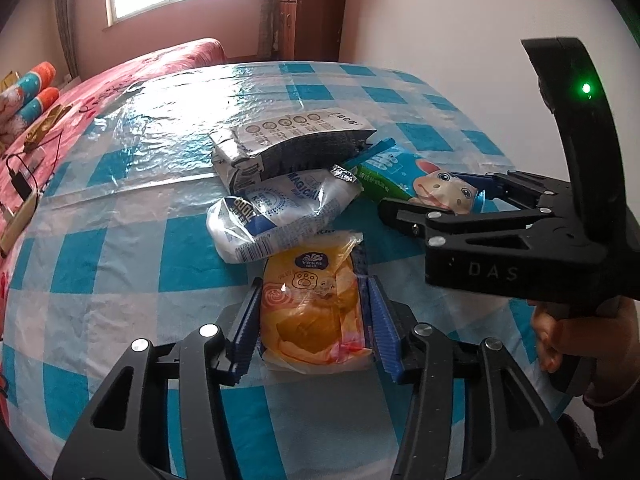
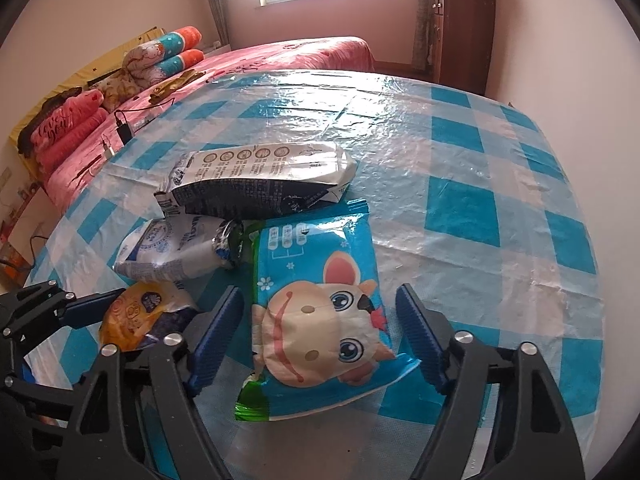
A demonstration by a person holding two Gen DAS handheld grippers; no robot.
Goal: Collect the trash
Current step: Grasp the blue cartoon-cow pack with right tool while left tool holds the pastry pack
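Four pieces of trash lie clustered in front of me on the checked cover. Nearest my left side is a yellow-orange tissue packet [image 1: 316,312], flat, crinkled, with a paw-print badge on its face. Overlapping its far end is a crumpled white-and-blue plastic bag [image 1: 276,216], puffed and creased, lying on its side. Behind that rests a grey-and-white printed pouch [image 2: 260,180], also on its side, its torn dark end toward the left. To the right lies a blue wipes pack [image 2: 324,312] with a cartoon animal face, flat, one green corner curling up, its far edge touching the pouch.
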